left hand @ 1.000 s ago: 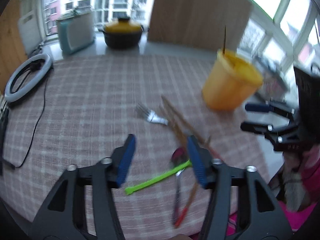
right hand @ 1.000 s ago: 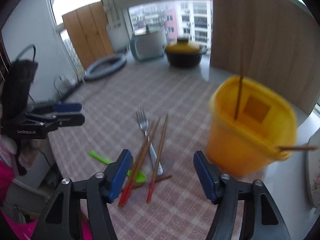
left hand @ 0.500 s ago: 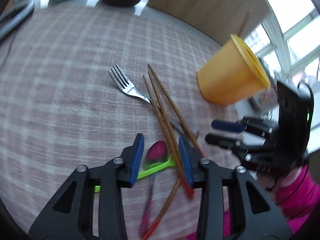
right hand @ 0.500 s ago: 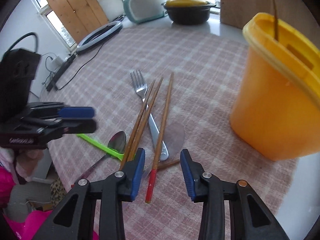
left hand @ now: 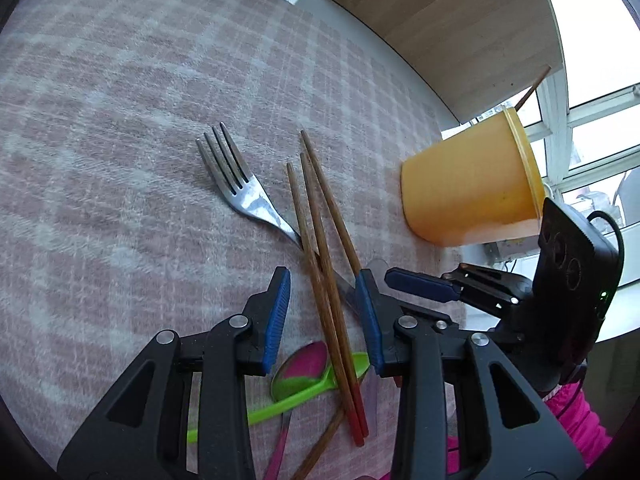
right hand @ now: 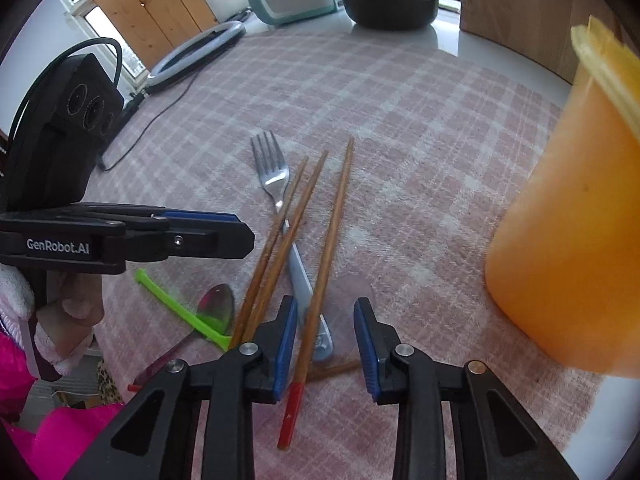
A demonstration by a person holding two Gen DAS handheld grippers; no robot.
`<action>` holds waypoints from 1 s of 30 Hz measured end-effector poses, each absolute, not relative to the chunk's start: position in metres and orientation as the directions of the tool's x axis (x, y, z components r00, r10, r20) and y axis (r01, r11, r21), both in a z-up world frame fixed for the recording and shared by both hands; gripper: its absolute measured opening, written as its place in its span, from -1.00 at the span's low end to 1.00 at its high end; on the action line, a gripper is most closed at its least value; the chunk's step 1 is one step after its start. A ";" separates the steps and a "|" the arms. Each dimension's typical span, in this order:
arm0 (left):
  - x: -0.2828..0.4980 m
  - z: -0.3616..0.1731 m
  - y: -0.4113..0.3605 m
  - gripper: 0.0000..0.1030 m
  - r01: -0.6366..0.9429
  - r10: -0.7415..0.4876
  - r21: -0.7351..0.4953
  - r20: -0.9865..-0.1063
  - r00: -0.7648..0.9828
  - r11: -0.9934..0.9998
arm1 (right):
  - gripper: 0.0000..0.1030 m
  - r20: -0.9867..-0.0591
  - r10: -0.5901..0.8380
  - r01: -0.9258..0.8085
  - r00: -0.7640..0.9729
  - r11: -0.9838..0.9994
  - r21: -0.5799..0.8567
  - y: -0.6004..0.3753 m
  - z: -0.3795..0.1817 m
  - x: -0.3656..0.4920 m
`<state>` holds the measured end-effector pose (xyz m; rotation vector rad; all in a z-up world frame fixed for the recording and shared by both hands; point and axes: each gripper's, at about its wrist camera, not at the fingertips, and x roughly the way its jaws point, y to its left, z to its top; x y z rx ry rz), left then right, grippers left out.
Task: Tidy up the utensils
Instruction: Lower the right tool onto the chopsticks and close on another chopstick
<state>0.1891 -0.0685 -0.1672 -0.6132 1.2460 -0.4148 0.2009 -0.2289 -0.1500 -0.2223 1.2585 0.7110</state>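
One chopstick stands in your yellow container [left hand: 468, 196]; left gripper [left hand: 322, 312] straddles two chopsticks [left hand: 320, 264] with jaws apart, right gripper [right hand: 326, 336] closing around a third [right hand: 320, 292], neither clamped.

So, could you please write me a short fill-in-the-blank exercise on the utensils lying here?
1. The bucket is coloured ____.
2. The fork has ____ tines.
3. The chopsticks have tips painted ____.
4. The plastic spoon is coloured ____.

Missing words: yellow; four; red; green
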 end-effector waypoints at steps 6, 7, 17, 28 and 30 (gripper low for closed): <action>0.198 -0.177 -0.079 -0.77 -0.026 -0.604 -0.629 -0.757 0.250 0.777 | -0.47 -0.923 0.371 -0.606 0.104 0.759 0.237 -0.225 -0.153 0.204; 0.198 -0.179 -0.080 -0.85 -0.026 -0.599 -0.624 -0.761 0.250 0.781 | -0.47 -0.923 0.371 -0.607 0.100 0.758 0.239 -0.223 -0.154 0.205; 0.193 -0.182 -0.071 -0.94 -0.048 -0.584 -0.619 -0.762 0.280 0.784 | -0.51 -0.925 0.371 -0.603 0.081 0.757 0.251 -0.216 -0.156 0.213; 0.177 -0.173 -0.033 -0.98 -0.058 -0.543 -0.583 -0.784 0.300 0.810 | -0.55 -0.929 0.356 -0.558 0.098 0.793 0.245 -0.211 -0.152 0.231; 0.173 -0.172 -0.028 -0.98 -0.058 -0.535 -0.576 -0.789 0.302 0.816 | -0.57 -0.938 0.329 -0.560 0.104 0.799 0.219 -0.206 -0.156 0.234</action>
